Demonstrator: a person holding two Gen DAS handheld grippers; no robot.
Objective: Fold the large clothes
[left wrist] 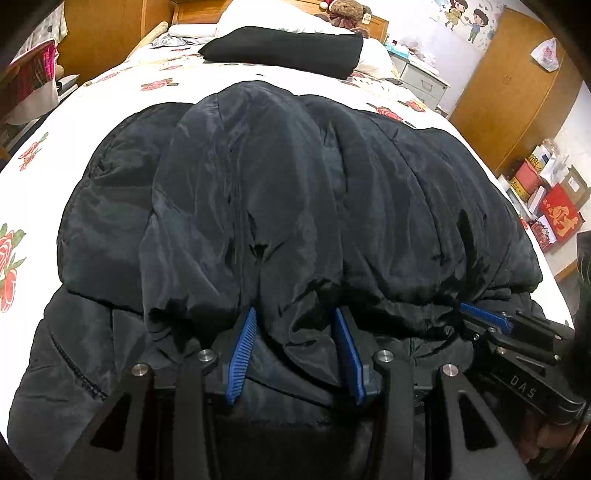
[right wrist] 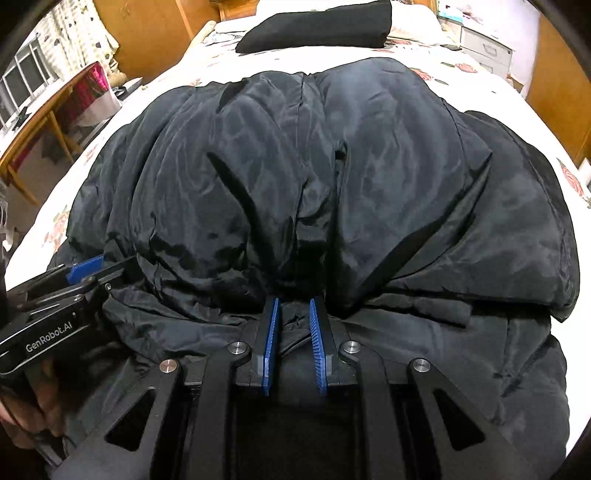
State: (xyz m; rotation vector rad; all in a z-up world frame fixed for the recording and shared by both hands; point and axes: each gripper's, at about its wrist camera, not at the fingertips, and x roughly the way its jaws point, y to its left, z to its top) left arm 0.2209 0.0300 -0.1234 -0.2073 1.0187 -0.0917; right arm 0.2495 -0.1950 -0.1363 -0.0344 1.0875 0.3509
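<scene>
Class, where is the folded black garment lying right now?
In both views the black garment lies at the bed's far end, beyond the dark jacket, against the white pillow.

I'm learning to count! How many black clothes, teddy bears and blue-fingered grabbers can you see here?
Black clothes: 2, the jacket and the folded cloth
Teddy bears: 1, the teddy
Grabbers: 2, the left gripper and the right gripper
Total: 5
</scene>
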